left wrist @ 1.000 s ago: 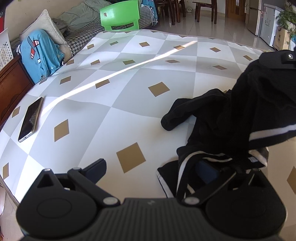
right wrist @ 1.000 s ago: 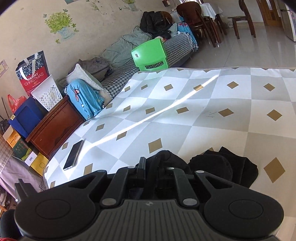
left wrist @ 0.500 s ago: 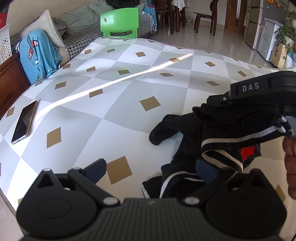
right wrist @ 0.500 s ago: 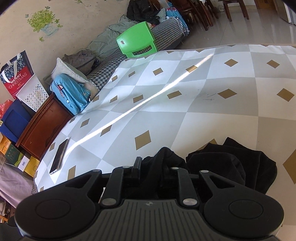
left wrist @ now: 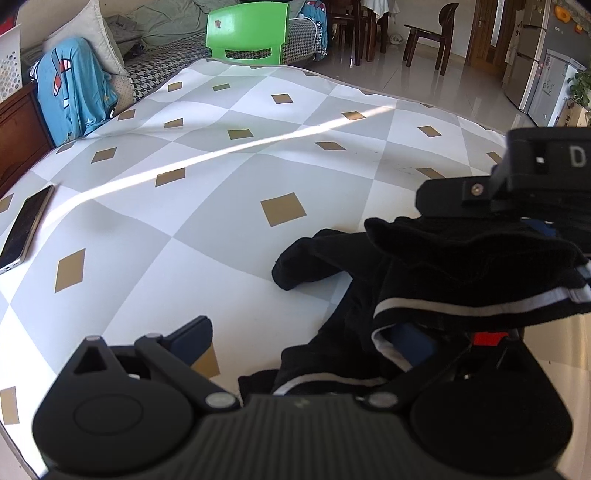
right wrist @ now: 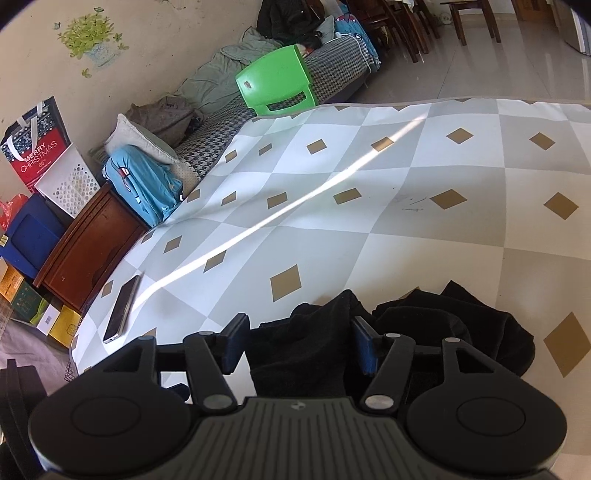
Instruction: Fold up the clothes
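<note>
- the soft black white-striped garment is lying bunched on the diamond-patterned bench, looking limp and light.
- right gripper is opening, cloth between its jaws.
- left gripper is gaping apart; the striped hem seems the best hold.

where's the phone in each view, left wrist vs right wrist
Left wrist: the phone lies at the far left edge of the picture, on the checkered cloth, left of the black garment.
Right wrist: the phone lies lower left, near the cloth's edge, just above the gripper body.
Shared landmark: the green chair beyond the cloth's far edge.
</note>
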{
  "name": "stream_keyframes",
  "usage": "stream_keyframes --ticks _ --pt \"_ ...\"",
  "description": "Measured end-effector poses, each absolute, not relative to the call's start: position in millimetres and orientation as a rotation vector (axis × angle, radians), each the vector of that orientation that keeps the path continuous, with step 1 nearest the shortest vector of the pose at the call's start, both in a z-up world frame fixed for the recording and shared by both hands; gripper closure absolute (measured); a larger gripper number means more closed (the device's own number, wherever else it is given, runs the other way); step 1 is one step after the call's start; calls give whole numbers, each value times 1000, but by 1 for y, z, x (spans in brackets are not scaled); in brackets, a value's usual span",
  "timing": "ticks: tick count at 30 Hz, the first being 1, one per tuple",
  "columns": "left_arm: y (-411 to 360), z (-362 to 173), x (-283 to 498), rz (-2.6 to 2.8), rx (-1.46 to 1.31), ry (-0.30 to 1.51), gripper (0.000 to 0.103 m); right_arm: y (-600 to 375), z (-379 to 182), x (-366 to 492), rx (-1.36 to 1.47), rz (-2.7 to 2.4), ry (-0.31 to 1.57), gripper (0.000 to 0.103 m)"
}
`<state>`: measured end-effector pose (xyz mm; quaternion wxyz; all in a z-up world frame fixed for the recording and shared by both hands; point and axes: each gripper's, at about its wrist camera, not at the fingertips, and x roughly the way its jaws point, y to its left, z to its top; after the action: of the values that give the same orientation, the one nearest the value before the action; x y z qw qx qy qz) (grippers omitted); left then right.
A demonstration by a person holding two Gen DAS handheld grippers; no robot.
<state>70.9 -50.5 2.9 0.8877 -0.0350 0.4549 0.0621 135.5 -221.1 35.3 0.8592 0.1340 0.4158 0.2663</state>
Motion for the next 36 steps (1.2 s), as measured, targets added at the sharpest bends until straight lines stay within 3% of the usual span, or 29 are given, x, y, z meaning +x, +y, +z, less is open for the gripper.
stream_keyframes --ticks 12,26,36 --pt "-33 -1 73 168 -140 968 0 -249 29 129 330 560 901 43" --pt "-32 0 72 161 -153 987 0 -219 0 135 48 484 838 43" --pt "-33 -9 73 196 -123 1031 0 -223 -17 148 86 431 806 42"
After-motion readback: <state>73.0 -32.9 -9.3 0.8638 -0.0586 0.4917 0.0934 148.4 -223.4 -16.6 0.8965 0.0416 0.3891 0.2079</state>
